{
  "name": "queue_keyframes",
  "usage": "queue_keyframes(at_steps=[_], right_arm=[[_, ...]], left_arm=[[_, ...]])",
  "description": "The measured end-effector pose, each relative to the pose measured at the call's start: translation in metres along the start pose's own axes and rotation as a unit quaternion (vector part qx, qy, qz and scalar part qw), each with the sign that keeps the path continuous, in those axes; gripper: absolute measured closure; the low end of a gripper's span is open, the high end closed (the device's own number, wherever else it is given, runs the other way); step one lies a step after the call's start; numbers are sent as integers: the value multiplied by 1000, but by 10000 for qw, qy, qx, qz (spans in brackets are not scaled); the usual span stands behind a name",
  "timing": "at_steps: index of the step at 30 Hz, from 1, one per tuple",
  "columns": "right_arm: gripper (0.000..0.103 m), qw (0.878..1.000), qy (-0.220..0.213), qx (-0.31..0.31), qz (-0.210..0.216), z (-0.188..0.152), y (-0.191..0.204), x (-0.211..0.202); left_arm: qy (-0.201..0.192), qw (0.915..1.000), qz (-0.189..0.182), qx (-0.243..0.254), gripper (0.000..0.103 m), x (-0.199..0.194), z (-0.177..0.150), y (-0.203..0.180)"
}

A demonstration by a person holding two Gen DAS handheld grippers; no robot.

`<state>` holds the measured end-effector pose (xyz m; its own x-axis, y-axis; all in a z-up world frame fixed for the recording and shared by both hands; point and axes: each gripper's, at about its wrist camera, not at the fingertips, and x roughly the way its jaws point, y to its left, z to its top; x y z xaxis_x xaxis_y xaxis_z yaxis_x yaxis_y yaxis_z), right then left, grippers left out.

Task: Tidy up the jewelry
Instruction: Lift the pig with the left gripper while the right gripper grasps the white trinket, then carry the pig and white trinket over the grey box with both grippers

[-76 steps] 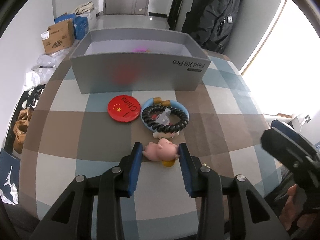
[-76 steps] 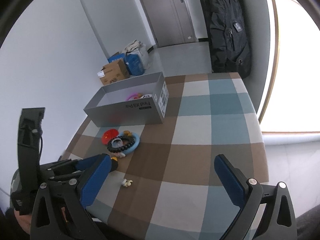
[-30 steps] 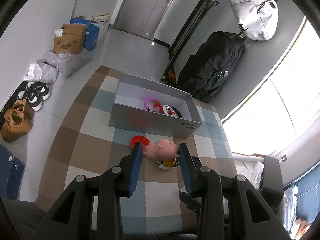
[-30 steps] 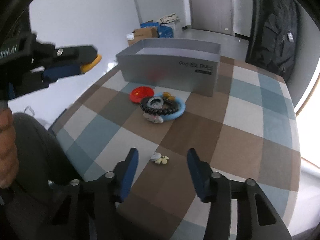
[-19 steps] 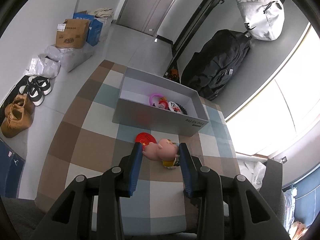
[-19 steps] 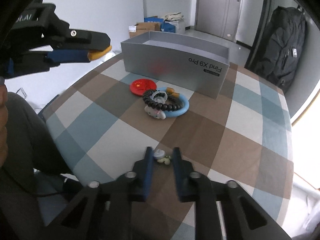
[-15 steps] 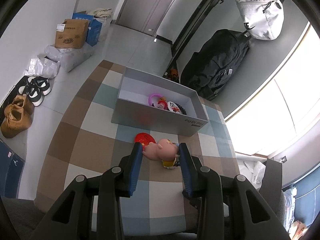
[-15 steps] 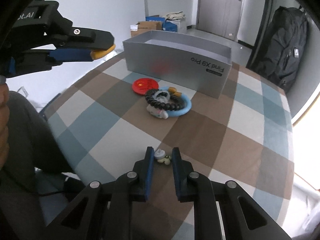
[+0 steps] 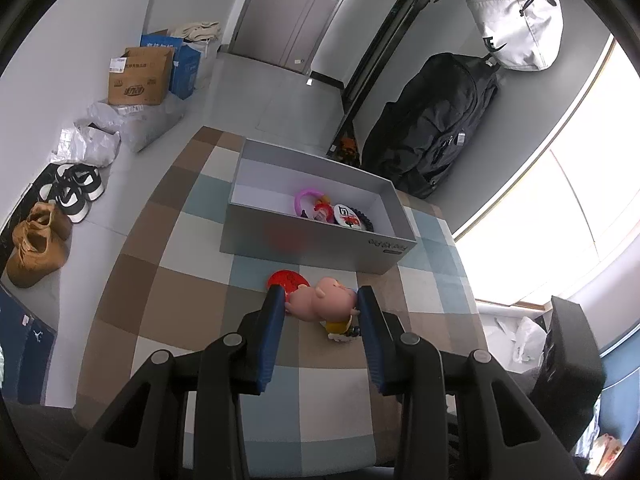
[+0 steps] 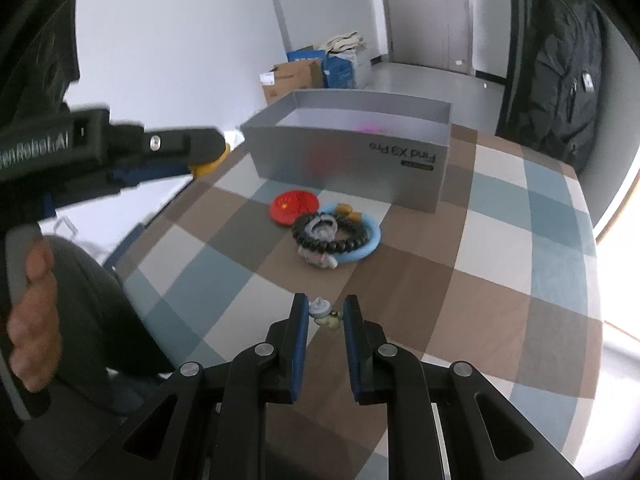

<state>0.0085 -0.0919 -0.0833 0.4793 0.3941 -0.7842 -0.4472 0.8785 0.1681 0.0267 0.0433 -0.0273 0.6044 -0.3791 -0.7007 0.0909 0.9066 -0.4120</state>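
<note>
Checked cloth [image 10: 500, 280] lies wide and bare on my right, out to its edge. Grey box [image 10: 360, 160] sits far back. My left gripper [image 9: 320, 304] grips the pink pig [image 9: 324, 304] high above it; my right gripper [image 10: 325, 312] pinches a tiny charm [image 10: 320, 308].
</note>
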Motion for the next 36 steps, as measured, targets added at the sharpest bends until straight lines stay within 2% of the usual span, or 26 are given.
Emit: queue_keyframes(at_steps=[12, 22, 25, 36], right_arm=[[87, 9980, -481, 341, 206, 44, -19, -22], [87, 9955, -897, 126, 272, 98, -32, -35], [87, 9946, -1001, 53, 255, 115, -36, -32], [87, 9949, -925, 60, 390, 151, -56, 4]], left_arm=[[-64, 9999, 80, 24, 72, 2, 19, -6], [-112, 9995, 189, 223, 72, 13, 45, -15], [-117, 9987, 346, 368, 72, 22, 52, -16], [65, 9992, 218, 325, 72, 53, 82, -10]])
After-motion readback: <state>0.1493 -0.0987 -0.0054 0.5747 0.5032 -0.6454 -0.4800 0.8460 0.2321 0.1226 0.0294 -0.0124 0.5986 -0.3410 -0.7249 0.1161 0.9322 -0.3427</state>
